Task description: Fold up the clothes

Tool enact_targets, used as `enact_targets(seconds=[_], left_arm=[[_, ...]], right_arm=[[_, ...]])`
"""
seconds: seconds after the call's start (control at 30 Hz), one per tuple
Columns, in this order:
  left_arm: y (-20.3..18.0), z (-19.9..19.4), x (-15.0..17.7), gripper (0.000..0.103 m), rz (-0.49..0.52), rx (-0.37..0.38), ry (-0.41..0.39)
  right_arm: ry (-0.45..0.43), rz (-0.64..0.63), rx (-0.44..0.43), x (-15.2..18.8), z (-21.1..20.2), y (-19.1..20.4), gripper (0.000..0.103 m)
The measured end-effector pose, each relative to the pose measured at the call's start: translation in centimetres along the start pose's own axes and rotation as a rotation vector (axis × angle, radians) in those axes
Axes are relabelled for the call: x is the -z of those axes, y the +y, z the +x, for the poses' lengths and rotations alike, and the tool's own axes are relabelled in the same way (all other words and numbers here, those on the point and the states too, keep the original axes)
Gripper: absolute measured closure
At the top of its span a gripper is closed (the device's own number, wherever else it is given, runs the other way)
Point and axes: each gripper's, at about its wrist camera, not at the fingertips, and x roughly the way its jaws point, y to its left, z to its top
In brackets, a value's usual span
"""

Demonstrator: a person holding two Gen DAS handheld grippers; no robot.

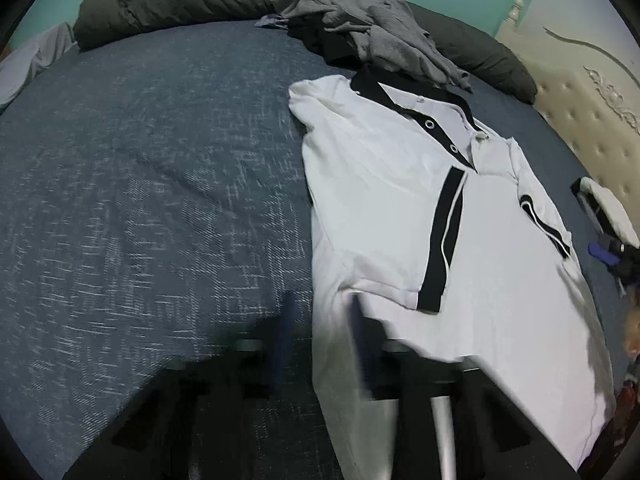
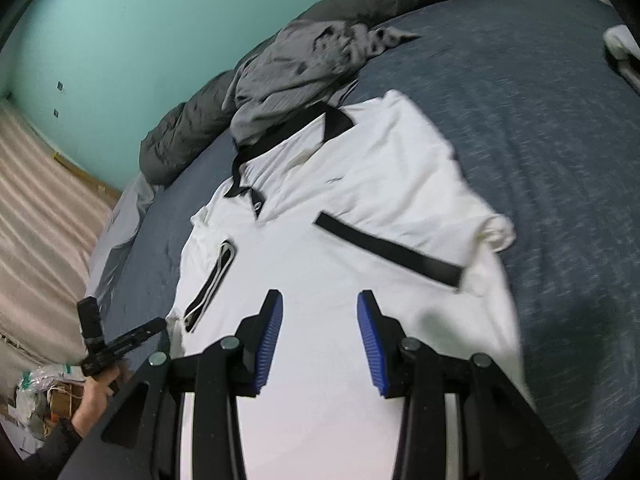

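A white polo shirt (image 1: 380,200) (image 2: 360,184) with a black collar lies face up on the bed. Both black-cuffed sleeves are folded in over its front. My left gripper (image 1: 322,308) is blurred at the shirt's near side edge, just below one folded sleeve. Its fingers stand apart, open, with that white edge between them. In the right wrist view a hand (image 2: 96,392) holds the left gripper's black frame (image 2: 128,338) by the shirt's corner. My right gripper (image 2: 320,296) hangs open over the shirt's lower front with nothing between its blue pads.
A crumpled grey garment (image 1: 380,32) (image 2: 296,68) lies just beyond the collar, against a dark rolled duvet (image 1: 180,4) (image 2: 192,128). The blue bedspread (image 1: 140,180) stretches wide beside the shirt. A cream headboard (image 1: 580,112) and a white folded item (image 1: 608,204) (image 2: 620,44) stand to the right.
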Motion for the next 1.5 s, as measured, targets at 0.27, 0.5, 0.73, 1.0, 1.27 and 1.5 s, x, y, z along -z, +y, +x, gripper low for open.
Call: enact_targets(seconds=[0.27,0.5,0.73,1.0,1.27,1.5], left_arm=[[1.8,-0.4,0.6,0.101,-0.053,0.033,-0.064],[3.6,-0.2,1.6,0.1,-0.131,0.074,-0.079],[4.5,-2.3,0.9,0.074,-0.179,0.135,-0.131],[4.9,-0.3,-0.5,0.07,-0.218,0.177,-0.117],[4.7,0.8,-0.3,0.071,-0.18,0.175,-0.101],[4.8,1.3,0.0,0.072,-0.188,0.191,-0.099]], right_arm=[[0.066,-0.118,0.005,-0.8,2.2,5.3,0.064],[0.147,-0.138,0.03,-1.6,6.0,7.7,0.064],[0.227,-0.218,0.034,-3.4,10.7,11.2,0.064],[0.231,-0.199,0.038,-4.9,16.6,13.6,0.064],[0.23,-0.219,0.103,-4.6,20.4,13.8,0.094],[0.198,-0.196,0.17,-4.2,19.9,11.7,0.1]])
